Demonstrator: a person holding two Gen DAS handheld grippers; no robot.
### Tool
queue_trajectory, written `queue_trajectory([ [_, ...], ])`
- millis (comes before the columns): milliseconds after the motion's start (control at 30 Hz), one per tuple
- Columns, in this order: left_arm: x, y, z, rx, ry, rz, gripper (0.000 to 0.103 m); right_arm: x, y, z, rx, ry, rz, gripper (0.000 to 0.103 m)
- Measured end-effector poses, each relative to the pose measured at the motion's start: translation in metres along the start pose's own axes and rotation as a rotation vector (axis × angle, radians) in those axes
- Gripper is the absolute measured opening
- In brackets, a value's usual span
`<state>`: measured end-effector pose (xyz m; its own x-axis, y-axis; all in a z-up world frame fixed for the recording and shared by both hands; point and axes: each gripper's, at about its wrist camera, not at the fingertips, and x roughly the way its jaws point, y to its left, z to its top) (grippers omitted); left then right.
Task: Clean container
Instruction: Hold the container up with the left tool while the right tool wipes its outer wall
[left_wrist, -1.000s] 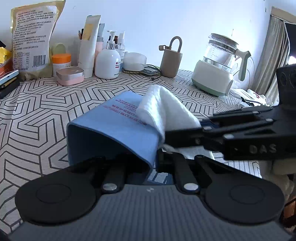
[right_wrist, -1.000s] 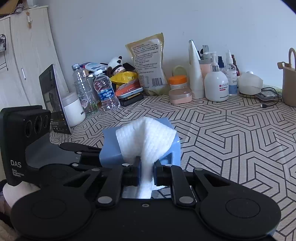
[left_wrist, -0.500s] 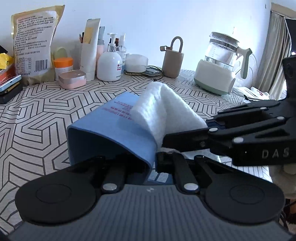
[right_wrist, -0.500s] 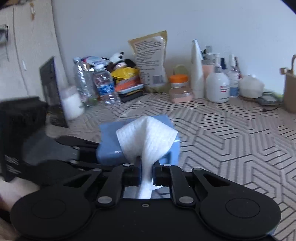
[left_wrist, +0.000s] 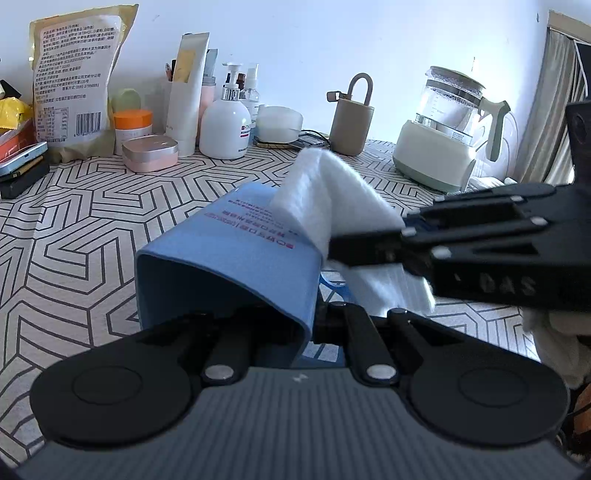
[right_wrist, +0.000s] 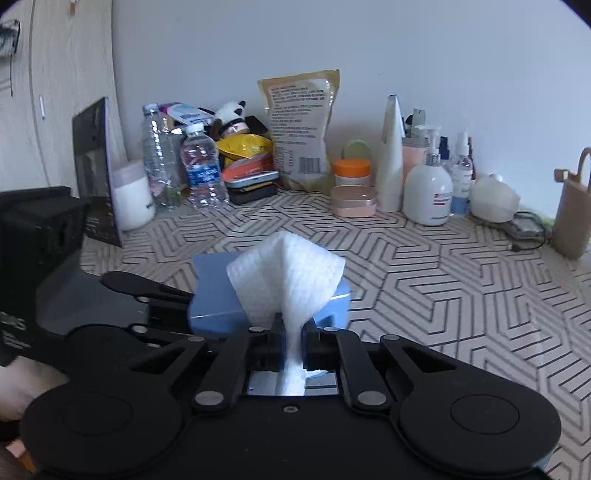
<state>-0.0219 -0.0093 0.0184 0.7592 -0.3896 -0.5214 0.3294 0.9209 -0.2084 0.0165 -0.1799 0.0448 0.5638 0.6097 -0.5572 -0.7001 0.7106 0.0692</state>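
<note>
the blue container (left_wrist: 236, 258) is being held on its side above the patterned table (left_wrist: 74, 229), its rim being pinched by the closed left gripper (left_wrist: 314, 325). a white cloth (right_wrist: 288, 280) is being clamped by the closed right gripper (right_wrist: 291, 343) and pressed against the container's outer wall

Left gripper (left_wrist: 314, 325) jaws clamped; right gripper (right_wrist: 293, 343) jaws pinched shut, crossing in front

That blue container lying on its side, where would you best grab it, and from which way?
By the thin wall at its open mouth, coming in from the mouth end. The blue container lies tipped with the opening facing the left gripper, whose jaws pinch that rim, leaving the outside free for the white cloth.
</note>
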Motion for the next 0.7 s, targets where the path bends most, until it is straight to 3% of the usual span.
queue_trajectory([
  [167, 0.001, 0.0, 0.0, 0.004, 0.004, 0.002, 0.008, 0.005, -0.009, 0.002, -0.025, -0.009, -0.1, 0.013],
  [400, 0.001, -0.001, 0.0, 0.007, 0.005, 0.004, 0.008, 0.006, -0.004, -0.004, -0.039, -0.002, -0.071, 0.015],
  [467, 0.0, 0.001, 0.0, -0.001, 0.004, -0.002, 0.008, 0.002, -0.004, -0.004, -0.015, 0.001, -0.016, 0.015],
  [533, 0.001, 0.0, 0.0, 0.001, 0.005, -0.002, 0.008, -0.001, -0.01, -0.003, 0.07, 0.014, 0.11, 0.011],
  [700, 0.0, 0.0, 0.0, 0.003, 0.004, 0.0, 0.007, -0.003, -0.006, -0.003, 0.053, 0.016, 0.117, 0.012],
])
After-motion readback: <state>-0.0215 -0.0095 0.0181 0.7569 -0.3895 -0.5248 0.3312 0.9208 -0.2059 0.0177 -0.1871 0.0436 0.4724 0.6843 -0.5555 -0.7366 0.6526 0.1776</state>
